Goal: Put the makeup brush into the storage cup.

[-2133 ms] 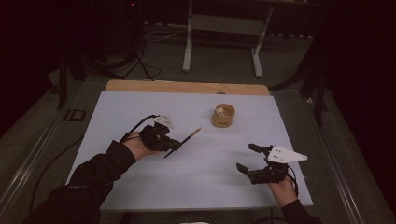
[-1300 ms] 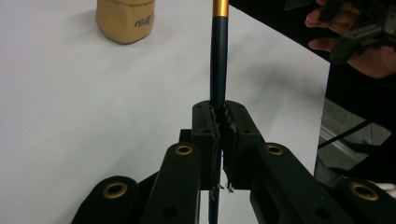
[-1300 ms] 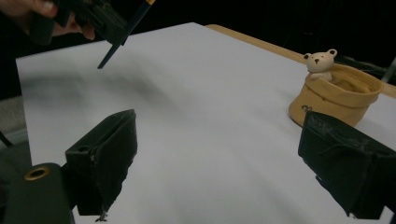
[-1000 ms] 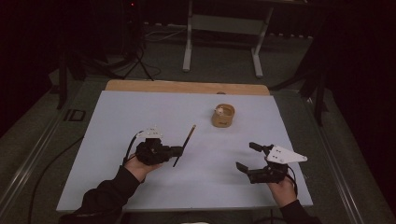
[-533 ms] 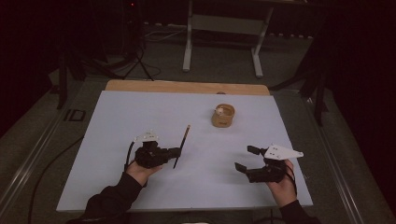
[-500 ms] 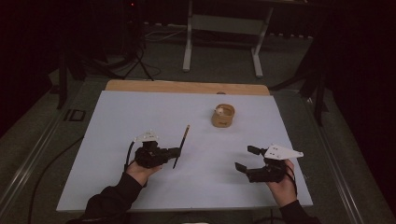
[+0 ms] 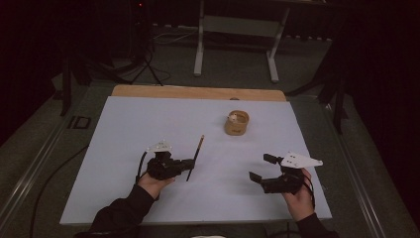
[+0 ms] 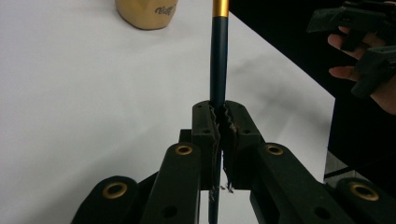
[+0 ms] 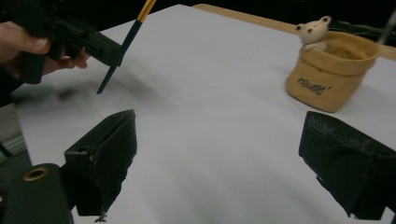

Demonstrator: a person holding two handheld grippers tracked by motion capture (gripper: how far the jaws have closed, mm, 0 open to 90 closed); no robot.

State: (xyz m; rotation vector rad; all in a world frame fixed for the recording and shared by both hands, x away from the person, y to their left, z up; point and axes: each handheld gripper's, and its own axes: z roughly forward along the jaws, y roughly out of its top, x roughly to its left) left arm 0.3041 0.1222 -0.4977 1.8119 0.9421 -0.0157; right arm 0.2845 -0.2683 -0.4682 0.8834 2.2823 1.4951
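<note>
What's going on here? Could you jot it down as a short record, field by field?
Surface: white table top
Left gripper: shut on a dark pencil with a gold end, lifted off the table
Right gripper: open, holding nothing
Other item: tan fabric pouch with a small bear figure at its rim, standing apart from both grippers

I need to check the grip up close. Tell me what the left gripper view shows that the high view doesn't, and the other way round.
Left gripper view: toothed pads pinching the pencil, and lettering on the pouch.
High view: the whole white table, its wooden edge, a metal stand behind.
Both: the left tool shut on the pencil, the right tool open, the pouch.
</note>
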